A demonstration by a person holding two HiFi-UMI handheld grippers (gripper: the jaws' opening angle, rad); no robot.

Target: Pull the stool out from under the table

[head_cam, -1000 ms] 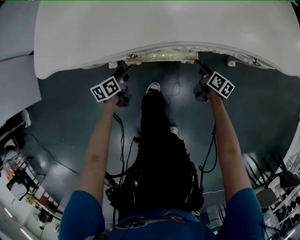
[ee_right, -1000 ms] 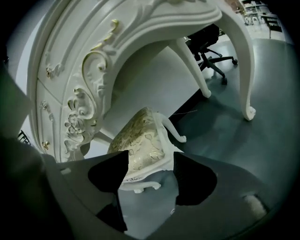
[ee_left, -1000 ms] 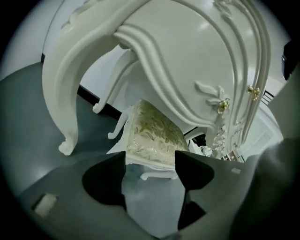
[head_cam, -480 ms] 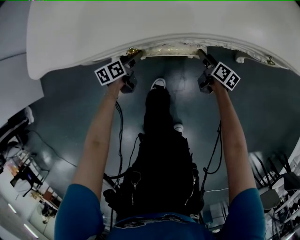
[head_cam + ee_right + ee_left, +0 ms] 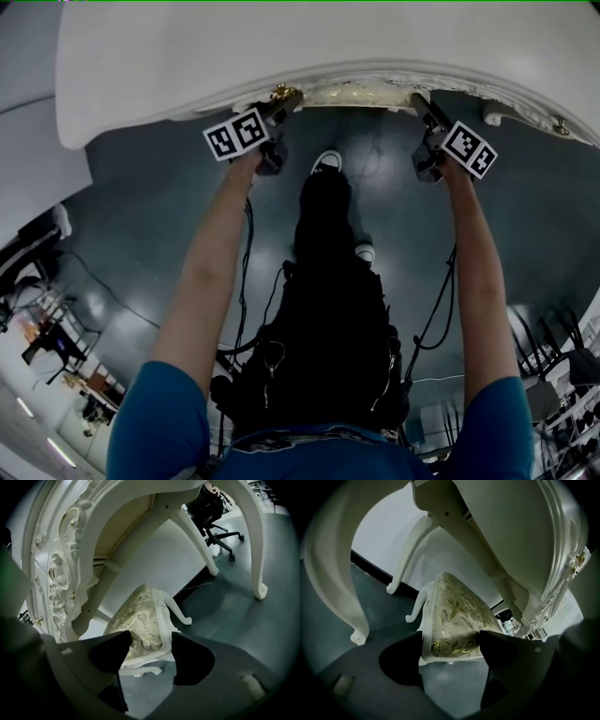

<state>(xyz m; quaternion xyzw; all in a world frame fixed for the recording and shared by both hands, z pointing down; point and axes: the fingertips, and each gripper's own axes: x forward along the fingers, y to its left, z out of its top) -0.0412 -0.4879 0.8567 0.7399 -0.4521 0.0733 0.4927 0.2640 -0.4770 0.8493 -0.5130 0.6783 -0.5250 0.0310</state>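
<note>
Under the desk [image 5: 281,56]: stool [image 5: 457,616], tucked in
Left tongs [image 5: 450,639]: closing round seat corner, not yet clamped
Right tongs [image 5: 151,639]: closing round seat corner too
Risk: shallow bite slips off when pulled

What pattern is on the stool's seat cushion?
Cream fabric with a gold leaf-and-flower pattern on the stool seat; clearest in the left gripper view.

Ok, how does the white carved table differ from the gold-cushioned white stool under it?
The white carved table has a plain white top; the white stool has a gold floral cushion. The table stands taller, with the stool tucked beneath it. Both have curved white legs ending in scroll feet.
</note>
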